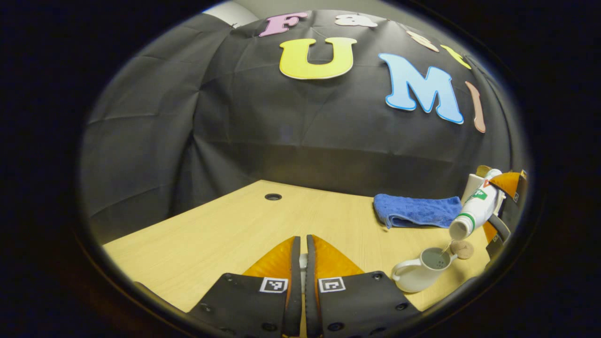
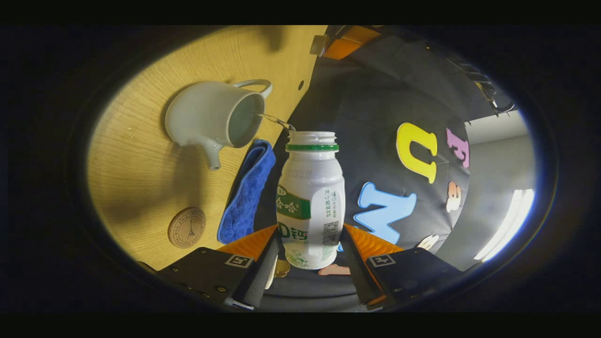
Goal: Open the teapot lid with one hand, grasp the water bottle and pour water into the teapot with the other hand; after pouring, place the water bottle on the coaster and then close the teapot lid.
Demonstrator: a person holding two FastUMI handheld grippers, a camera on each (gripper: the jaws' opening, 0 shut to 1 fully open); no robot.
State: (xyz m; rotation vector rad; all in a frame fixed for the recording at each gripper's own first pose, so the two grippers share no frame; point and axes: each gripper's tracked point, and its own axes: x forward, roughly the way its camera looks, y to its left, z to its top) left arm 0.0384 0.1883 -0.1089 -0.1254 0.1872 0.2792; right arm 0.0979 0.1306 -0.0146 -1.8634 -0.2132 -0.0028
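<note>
One white plastic water bottle [image 2: 311, 197] pinched between the right gripper [image 2: 307, 249] fingers, tilted over one white ceramic teapot [image 2: 213, 117] — left gripper [image 1: 303, 263] fingers nearly pressed together, contents unclear — one round cork coaster [image 2: 187, 227] nearby.

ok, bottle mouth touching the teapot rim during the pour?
Apart. In the left gripper view the water bottle mouth hangs above the teapot, with a thin stream crossing the gap down to its opening.

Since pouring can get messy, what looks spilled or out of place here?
Nothing stands out. The water bottle is tilted on purpose, its thin stream landing inside the open teapot; no puddle shows on the table.
</note>
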